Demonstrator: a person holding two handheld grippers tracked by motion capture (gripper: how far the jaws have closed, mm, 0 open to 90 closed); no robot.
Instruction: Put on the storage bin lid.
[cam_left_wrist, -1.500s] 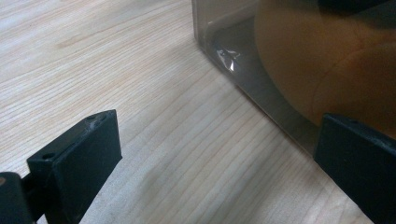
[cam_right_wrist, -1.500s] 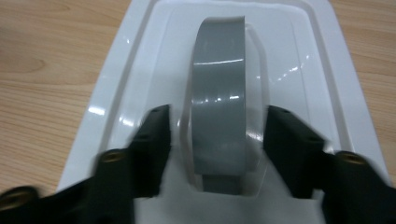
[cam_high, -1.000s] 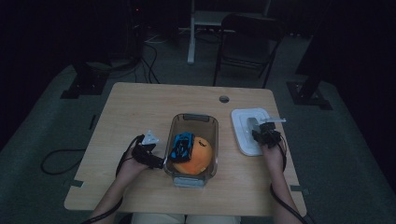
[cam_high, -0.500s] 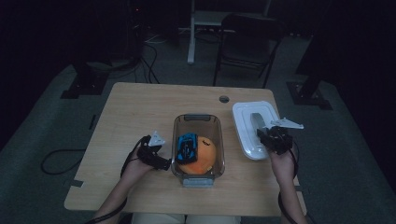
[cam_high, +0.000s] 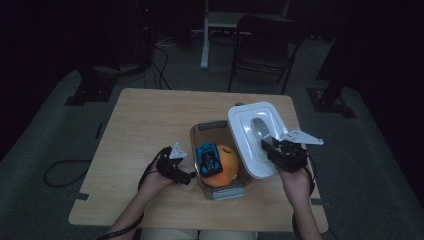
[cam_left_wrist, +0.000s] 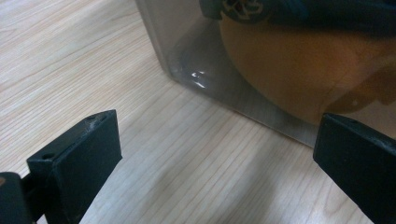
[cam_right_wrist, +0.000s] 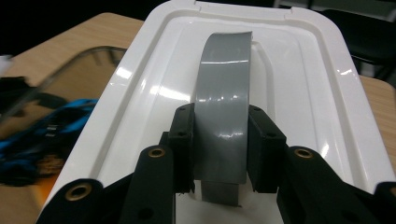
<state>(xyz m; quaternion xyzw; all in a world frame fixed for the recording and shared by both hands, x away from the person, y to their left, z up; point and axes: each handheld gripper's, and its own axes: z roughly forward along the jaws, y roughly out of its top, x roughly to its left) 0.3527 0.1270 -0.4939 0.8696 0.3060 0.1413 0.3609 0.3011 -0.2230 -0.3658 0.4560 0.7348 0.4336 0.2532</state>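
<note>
One wooden table (cam_high: 150, 120) (dim room): right gripper (cam_right_wrist: 219, 140) clamps lid handle (cam_right_wrist: 223, 93); left gripper (cam_left_wrist: 215, 158) wide.

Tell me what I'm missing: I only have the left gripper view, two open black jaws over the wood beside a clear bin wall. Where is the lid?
Observer: The right gripper holds the white lid by its grey handle, jaws shut on it.
Operator: Is the lid flat on the table?
Observer: No. In the high view it is tilted, leaning over the right edge of the clear bin.
Operator: What's inside the bin?
Observer: A blue toy car lying on top of an orange plush.
Operator: And my left gripper?
Observer: The left gripper sits at the bin's left side, not gripping anything.
</note>
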